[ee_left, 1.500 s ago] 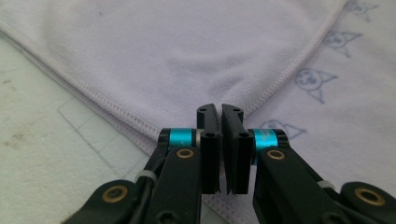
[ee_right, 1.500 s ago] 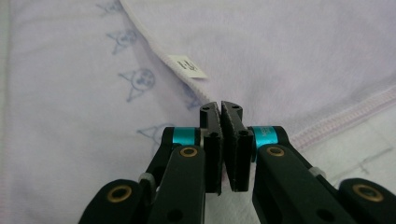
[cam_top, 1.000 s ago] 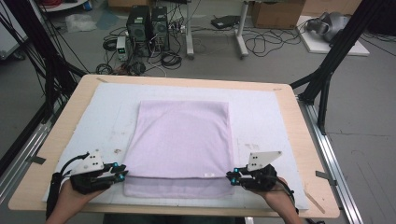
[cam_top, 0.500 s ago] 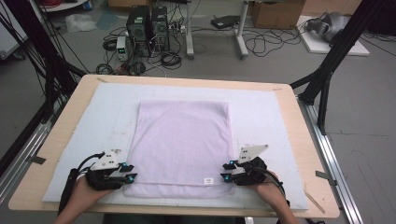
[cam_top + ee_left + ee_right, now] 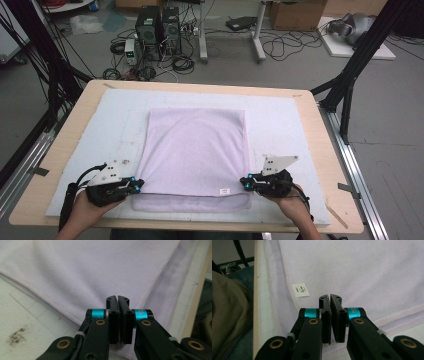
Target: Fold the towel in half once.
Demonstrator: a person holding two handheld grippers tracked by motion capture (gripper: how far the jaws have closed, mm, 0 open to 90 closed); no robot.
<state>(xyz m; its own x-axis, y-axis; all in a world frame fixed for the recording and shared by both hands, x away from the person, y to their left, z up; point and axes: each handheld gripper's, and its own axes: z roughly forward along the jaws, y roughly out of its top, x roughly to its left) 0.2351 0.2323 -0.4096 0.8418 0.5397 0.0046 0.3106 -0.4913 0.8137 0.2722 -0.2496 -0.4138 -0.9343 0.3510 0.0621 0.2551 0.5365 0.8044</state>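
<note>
Work in hand: folding a lilac towel (image 5: 196, 150) lying flat on the white mat (image 5: 280, 120) of the table (image 5: 70, 130).
Towel: already doubled; upper layer ends just short of the near edge, a strip of lower layer showing beyond it; small label (image 5: 301, 290) near the right corner.
Left gripper (image 5: 117, 298): jaws have just closed, now pressed together on the near left corner of the towel's upper layer.
Right gripper (image 5: 330, 298): jaws likewise just closed, pinching cloth at the near right corner.
Step, as judged: both near corners gripped, lift not begun.
Next move calls for: raising both corners together, evenly, carrying them toward the far edge without slipping.
</note>
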